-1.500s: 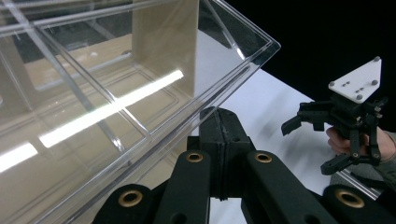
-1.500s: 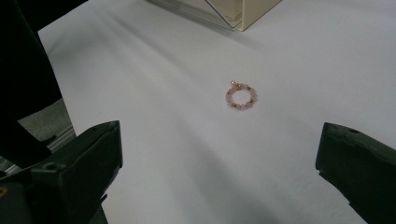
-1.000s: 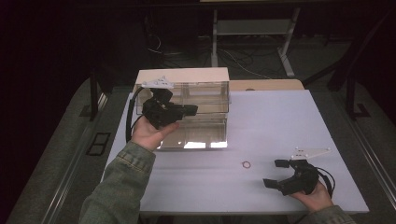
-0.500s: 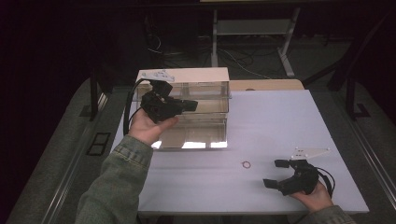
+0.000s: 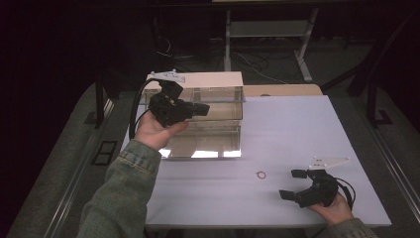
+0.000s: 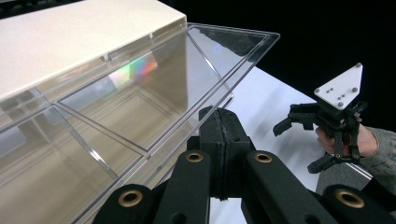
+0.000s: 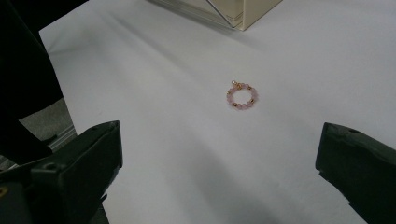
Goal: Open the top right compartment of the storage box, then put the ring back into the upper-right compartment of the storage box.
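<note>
Left gripper: I hold it raised at the 10 o'clock part of the table, jaws pointing toward 3 o'clock across the clear acrylic box. The jaws are pressed fully together with nothing between them. In the left gripper view the joined tips sit just below the box's clear edge; whether they touch it I cannot tell.

Clear acrylic box: it stands at the table's 11 o'clock area, with internal dividers and a cream-white top panel over its far part. I judge the shut jaws are placed here to nudge or lift a clear panel rather than to pinch anything.

White table: bare sheet between box and bracelet, giving both grippers free working room.

Beaded bracelet: the pink ring with gold spacers lies flat on the sheet, near 5 o'clock from the box's front corner and apart from it. In the high view it sits at, well apart from the left gripper.

Right gripper: I rest it low at the table's 5 o'clock corner, jaws spread wide and holding nothing. They aim toward 9 o'clock at the bracelet, which lies ahead of the tips, untouched. I judge this a ready stance for the pick-up while the box is handled.
</note>
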Demonstrator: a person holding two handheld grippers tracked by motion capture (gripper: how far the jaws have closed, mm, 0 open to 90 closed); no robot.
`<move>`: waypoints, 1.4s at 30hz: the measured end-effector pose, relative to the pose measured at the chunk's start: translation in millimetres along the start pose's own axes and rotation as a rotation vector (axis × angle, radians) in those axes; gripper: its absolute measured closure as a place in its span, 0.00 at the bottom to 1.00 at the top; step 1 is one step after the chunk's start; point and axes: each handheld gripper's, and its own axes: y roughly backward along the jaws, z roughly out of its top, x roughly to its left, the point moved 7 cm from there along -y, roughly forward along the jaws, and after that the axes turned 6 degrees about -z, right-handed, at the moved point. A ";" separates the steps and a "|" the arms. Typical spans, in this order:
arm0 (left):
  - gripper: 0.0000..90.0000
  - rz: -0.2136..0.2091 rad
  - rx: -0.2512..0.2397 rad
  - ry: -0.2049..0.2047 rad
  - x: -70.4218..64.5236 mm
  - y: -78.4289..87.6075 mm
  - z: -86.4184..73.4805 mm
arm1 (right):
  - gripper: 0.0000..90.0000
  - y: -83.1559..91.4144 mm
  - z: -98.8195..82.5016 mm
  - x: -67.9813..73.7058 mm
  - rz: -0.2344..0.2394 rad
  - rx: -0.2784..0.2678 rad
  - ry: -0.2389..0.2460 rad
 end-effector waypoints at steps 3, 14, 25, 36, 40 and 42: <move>0.99 0.003 0.004 -0.008 -0.4 1.5 3.1 | 0.00 -0.3 0.0 -0.2 0.000 -0.001 0.005; 0.99 0.016 -0.010 -0.013 0.2 6.2 13.7 | 0.00 0.5 1.1 -0.1 0.002 0.000 -0.003; 0.99 0.026 -0.019 -0.010 3.0 7.6 20.3 | 0.00 6.3 10.7 -4.3 -0.006 -0.004 0.029; 0.99 0.043 -0.025 -0.007 4.5 9.7 28.5 | 0.00 -1.5 17.4 -4.1 0.013 0.064 0.060; 0.99 0.043 -0.027 -0.009 4.5 9.9 30.1 | 0.00 -7.0 20.0 -3.5 0.019 0.074 0.071; 0.99 0.045 -0.023 -0.010 4.6 10.0 30.6 | 0.00 -8.2 20.4 -3.2 0.019 0.081 0.073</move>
